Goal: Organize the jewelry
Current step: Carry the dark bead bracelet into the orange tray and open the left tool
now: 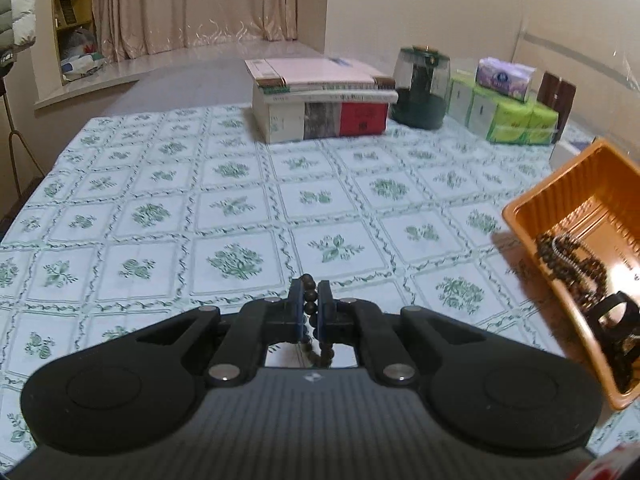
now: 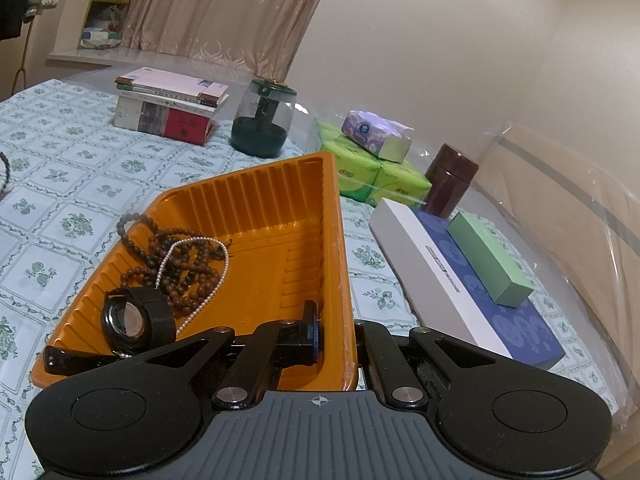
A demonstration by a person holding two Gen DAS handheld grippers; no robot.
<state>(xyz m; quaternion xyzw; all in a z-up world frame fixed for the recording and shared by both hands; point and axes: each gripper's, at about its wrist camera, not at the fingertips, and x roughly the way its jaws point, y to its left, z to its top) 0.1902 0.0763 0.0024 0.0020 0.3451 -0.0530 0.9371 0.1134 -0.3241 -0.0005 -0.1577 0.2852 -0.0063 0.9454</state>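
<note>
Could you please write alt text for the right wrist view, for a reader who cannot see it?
The right gripper is shut on the near wall of an orange tray holding dark bead strands, a pearl strand and a black watch. It sits on a floral tablecloth.

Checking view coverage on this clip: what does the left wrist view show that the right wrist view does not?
Left wrist only: the left gripper shut on a dark bead string.
Right wrist only: the right gripper clamping the tray wall, a blue-and-white box, a green box.
Both: the orange tray holding beads and a watch, the book stack, the tissue packs.
</note>
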